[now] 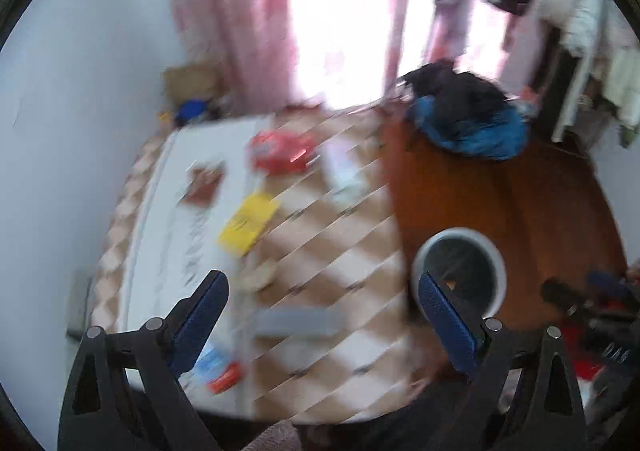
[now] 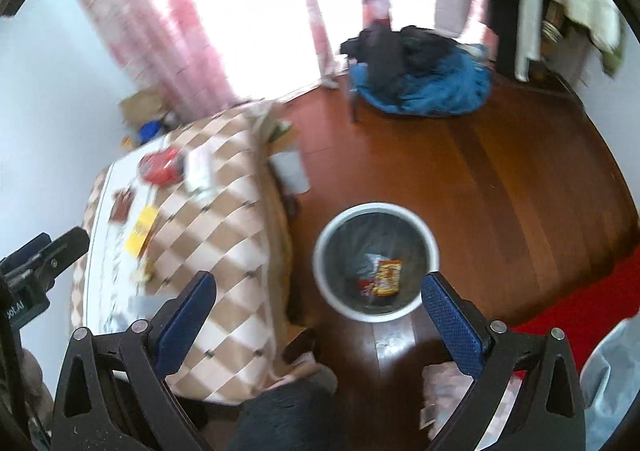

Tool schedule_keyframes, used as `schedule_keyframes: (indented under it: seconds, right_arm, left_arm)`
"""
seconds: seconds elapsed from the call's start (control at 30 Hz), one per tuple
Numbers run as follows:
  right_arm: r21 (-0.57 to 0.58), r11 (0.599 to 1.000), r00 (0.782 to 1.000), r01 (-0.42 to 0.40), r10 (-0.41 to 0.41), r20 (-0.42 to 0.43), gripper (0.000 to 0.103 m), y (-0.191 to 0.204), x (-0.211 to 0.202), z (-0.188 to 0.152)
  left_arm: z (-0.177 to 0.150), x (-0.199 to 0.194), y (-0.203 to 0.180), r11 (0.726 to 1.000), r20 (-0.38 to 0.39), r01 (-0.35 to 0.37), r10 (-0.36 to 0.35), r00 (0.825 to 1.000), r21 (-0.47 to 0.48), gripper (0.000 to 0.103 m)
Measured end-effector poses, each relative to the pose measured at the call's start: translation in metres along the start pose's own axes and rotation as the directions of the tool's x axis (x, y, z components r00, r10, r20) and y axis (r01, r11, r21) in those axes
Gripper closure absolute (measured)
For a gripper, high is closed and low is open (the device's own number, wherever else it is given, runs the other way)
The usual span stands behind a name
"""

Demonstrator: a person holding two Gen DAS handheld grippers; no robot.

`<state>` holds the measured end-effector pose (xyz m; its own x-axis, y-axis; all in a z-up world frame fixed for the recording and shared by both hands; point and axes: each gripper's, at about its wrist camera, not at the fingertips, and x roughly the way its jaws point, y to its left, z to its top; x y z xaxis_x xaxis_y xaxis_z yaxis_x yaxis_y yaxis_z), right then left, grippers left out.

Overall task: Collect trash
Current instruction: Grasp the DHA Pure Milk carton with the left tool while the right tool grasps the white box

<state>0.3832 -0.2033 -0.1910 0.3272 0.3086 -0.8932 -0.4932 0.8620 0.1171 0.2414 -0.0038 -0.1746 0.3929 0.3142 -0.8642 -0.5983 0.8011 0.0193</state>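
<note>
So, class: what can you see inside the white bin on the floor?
Inside the white bin, which has a dark liner, lie an orange-and-yellow snack wrapper, a small red piece beside it and something pale and crumpled. Anything beneath them is covered and cannot be seen.

No text is legible on any item.

Both wrist cams high, angled down, sharing table [image 1: 320, 235], bin [image 2: 376, 263]
</note>
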Motion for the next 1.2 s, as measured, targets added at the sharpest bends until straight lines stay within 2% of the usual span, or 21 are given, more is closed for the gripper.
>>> schedule_keyframes:
  seconds: [0.1, 0.27, 0.4, 0.5, 0.67, 0.8, 0.87, 0.93, 0.97, 1.07, 1.13, 1.2]
  right_arm:
    - [-0.094, 0.995, 0.999, -0.016, 0.011, -0.051, 0.000, 0.046, 0.022, -0.013]
    - [-0.259, 0.964, 0.987, -0.054, 0.012, -0.162, 0.000, 0.120, 0.078, -0.043]
    - [-0.404, 0.912, 0.974, -0.063, -0.032, -0.226, 0.000, 0.170, 0.118, -0.061]
    - [-0.509, 0.858, 0.964, -0.059, -0.084, -0.253, 0.000, 0.206, 0.147, -0.069]
    - [-0.613, 0.787, 0.953, -0.061, -0.136, -0.270, 0.000, 0.250, 0.186, -0.070]
    - [-0.655, 0.746, 0.934, -0.119, -0.139, -0.328, 0.000, 0.278, 0.210, -0.071]
    - [-0.662, 0.737, 0.923, -0.134, -0.151, -0.355, 0.004, 0.285, 0.221, -0.072]
    - [-0.637, 0.757, 0.913, -0.146, -0.145, -0.381, 0.028, 0.284, 0.228, -0.070]
    - [-0.599, 0.785, 0.907, -0.155, -0.127, -0.401, 0.033, 0.279, 0.232, -0.066]
    - [-0.451, 0.874, 0.899, -0.178, -0.042, -0.436, 0.040, 0.258, 0.234, -0.049]
    - [-0.356, 0.924, 0.904, -0.141, -0.026, -0.427, 0.050, 0.237, 0.232, -0.036]
    - [-0.289, 0.951, 0.909, -0.113, -0.019, -0.416, 0.053, 0.220, 0.230, -0.028]
  left_arm:
    - [-0.036, 0.024, 0.051, 0.996, -0.075, -0.055, 0.049, 0.996, -0.076, 0.006]
    - [-0.095, 0.065, 0.122, 0.969, -0.205, -0.139, 0.096, 0.974, -0.206, 0.006]
    - [-0.128, 0.088, 0.162, 0.941, -0.282, -0.203, 0.124, 0.951, -0.270, 0.006]
    - [-0.142, 0.106, 0.181, 0.925, -0.325, -0.235, 0.133, 0.936, -0.300, 0.006]
    - [-0.149, 0.120, 0.193, 0.910, -0.360, -0.242, 0.113, 0.926, -0.336, 0.006]
    - [-0.147, 0.124, 0.194, 0.903, -0.368, -0.199, 0.049, 0.929, -0.382, 0.006]
    - [-0.144, 0.127, 0.191, 0.900, -0.363, -0.162, 0.004, 0.932, -0.405, 0.007]
    - [-0.139, 0.131, 0.187, 0.898, -0.363, -0.127, -0.039, 0.931, -0.422, 0.007]
    - [-0.137, 0.133, 0.185, 0.896, -0.359, -0.107, -0.062, 0.931, -0.431, 0.007]
    - [-0.130, 0.135, 0.182, 0.884, -0.342, -0.049, -0.129, 0.931, -0.464, 0.007]
    - [-0.125, 0.138, 0.179, 0.872, -0.334, -0.015, -0.171, 0.927, -0.489, 0.007]
    - [-0.121, 0.146, 0.176, 0.854, -0.334, 0.011, -0.215, 0.917, -0.520, 0.007]
